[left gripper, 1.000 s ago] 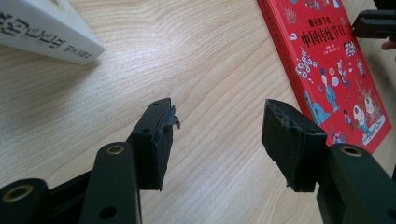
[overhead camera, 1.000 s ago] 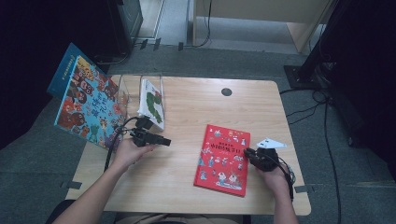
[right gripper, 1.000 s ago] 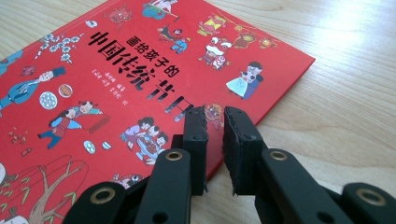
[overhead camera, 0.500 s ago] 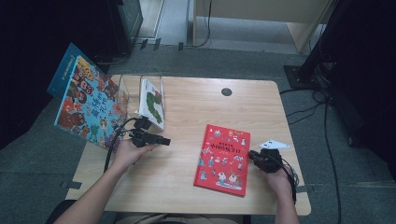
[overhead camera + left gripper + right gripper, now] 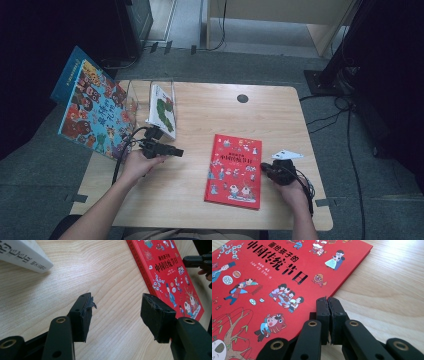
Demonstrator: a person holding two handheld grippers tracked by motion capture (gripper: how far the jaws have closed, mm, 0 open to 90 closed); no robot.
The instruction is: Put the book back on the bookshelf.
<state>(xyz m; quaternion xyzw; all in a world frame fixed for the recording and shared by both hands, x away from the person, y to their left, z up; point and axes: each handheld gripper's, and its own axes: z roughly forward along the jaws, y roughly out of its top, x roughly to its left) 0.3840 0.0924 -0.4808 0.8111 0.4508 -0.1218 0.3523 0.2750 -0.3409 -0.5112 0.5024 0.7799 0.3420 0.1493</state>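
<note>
A red picture book (image 5: 233,170) lies flat on the wooden table (image 5: 210,115), right of centre. My right gripper (image 5: 265,169) rests at the book's right edge. In the right gripper view its jaws (image 5: 328,300) have just been closing and now stand shut, pad against pad, with nothing between them, beside the red cover (image 5: 262,282). My left gripper (image 5: 177,151) hovers left of the book and points toward it. Its jaws (image 5: 116,302) are open over bare wood, with the red book (image 5: 170,272) ahead and the right gripper (image 5: 197,261) beyond it.
A white book (image 5: 164,111) leans in a clear holder at the table's back left; its corner (image 5: 22,255) shows in the left gripper view. A large colourful book (image 5: 92,112) stands tilted off the left edge. A round cable hole (image 5: 242,98) sits near the far edge.
</note>
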